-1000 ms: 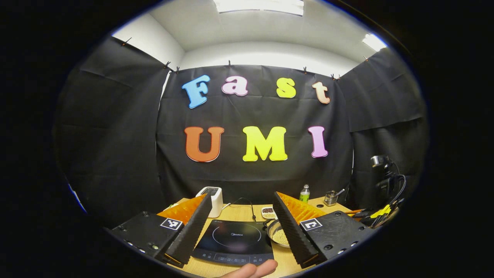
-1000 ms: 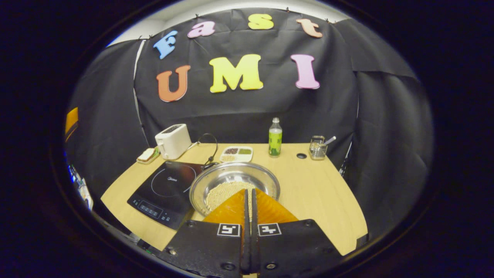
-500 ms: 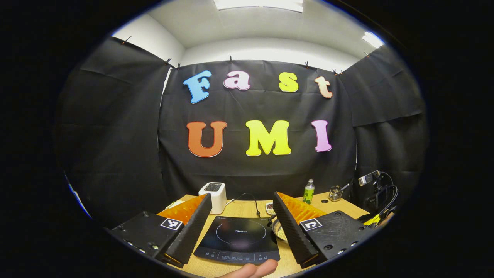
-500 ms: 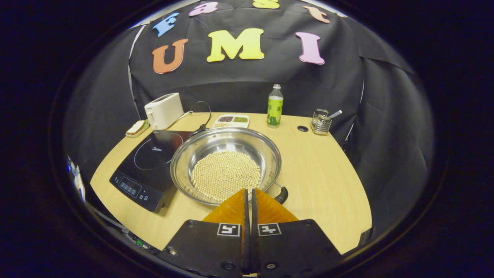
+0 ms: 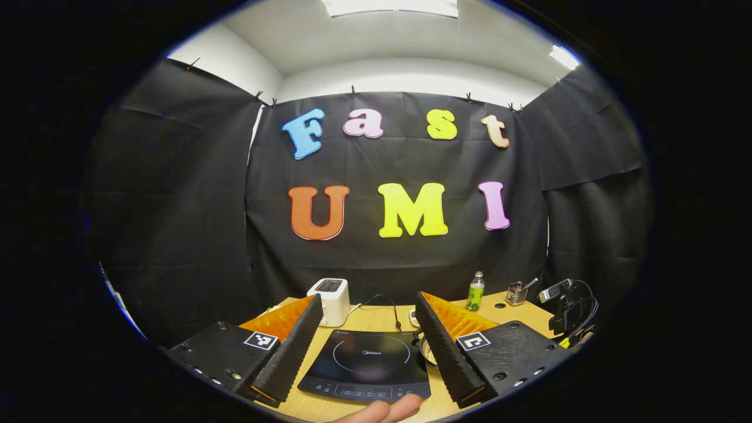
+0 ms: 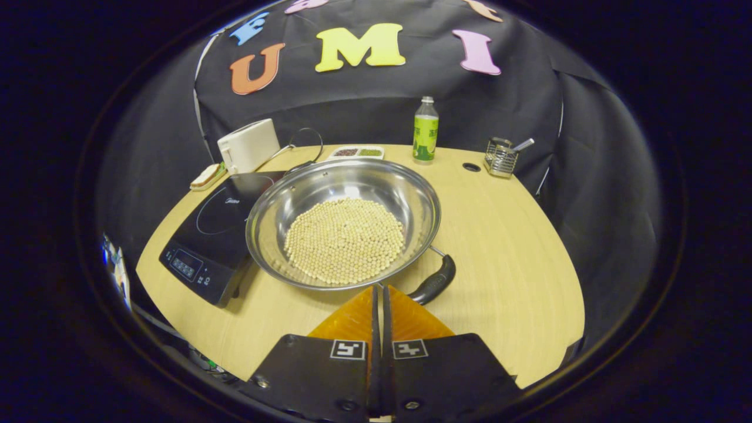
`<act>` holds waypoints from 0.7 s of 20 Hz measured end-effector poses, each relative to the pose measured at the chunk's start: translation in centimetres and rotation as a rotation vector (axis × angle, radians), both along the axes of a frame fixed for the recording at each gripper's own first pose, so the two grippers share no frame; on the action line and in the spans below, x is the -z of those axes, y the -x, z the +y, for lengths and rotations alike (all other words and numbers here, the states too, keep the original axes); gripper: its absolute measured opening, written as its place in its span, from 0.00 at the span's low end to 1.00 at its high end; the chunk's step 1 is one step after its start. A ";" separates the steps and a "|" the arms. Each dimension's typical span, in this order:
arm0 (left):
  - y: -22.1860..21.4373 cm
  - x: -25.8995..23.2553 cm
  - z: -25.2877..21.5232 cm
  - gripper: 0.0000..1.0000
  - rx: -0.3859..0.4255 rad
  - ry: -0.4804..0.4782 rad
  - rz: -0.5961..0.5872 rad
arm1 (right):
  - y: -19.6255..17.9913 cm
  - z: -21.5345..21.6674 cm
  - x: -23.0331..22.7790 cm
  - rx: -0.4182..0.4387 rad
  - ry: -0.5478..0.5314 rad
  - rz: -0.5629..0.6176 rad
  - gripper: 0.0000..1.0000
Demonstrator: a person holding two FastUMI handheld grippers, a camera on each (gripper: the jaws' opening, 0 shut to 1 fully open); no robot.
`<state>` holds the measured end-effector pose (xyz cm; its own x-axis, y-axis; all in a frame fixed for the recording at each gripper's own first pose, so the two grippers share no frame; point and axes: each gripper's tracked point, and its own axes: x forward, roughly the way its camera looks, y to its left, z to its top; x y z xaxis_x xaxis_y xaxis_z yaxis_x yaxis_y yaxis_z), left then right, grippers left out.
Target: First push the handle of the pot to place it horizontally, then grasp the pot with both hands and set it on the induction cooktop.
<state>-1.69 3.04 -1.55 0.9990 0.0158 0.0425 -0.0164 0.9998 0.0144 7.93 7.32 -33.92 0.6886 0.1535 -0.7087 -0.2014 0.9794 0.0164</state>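
Observation:
A steel pot (image 6: 343, 194) holding pale beans stands on the wooden table (image 6: 505, 235), just right of the black induction cooktop (image 6: 217, 226). Its black handle (image 6: 436, 282) points diagonally toward the near right. My right gripper (image 6: 379, 289) is shut with nothing in it. Its tips hover by the pot's near rim, just left of the handle's end. My left gripper (image 5: 369, 296) is open and held above the near edge of the cooktop (image 5: 367, 364). A sliver of the pot (image 5: 427, 351) shows beside its right finger (image 5: 443, 352).
Along the back of the table stand a white toaster (image 6: 248, 145), a small divided tray (image 6: 355, 153), a green bottle (image 6: 425, 129) and a wire cutlery holder (image 6: 501, 157). A cable (image 6: 305, 138) runs behind the cooktop. A person's fingertip (image 5: 382, 409) shows below.
My right gripper, still shut, has tilted down and come closer to the pot, so the handle now shows. The left gripper has barely shifted and stays open.

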 end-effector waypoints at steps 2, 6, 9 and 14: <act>-0.3 0.2 -0.5 0.95 0.020 0.010 -0.001 | -0.1 0.0 0.7 -0.008 -0.003 0.014 0.04; -1.1 0.0 -0.3 0.95 0.021 0.015 0.004 | -0.2 0.1 1.5 -0.022 -0.019 0.031 0.04; -1.6 -0.8 -0.4 0.94 0.019 0.051 -0.003 | -0.3 0.0 1.2 -0.026 -0.014 0.011 0.04; -1.6 -2.6 -0.3 0.94 0.013 0.052 -0.035 | -0.5 -0.3 1.1 -0.044 -0.044 0.018 0.04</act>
<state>-0.09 2.70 1.03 0.9970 0.0062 0.0769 -0.0033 0.9993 -0.0378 8.40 7.01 -34.97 0.6677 0.2146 -0.7129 -0.2435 0.9678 0.0633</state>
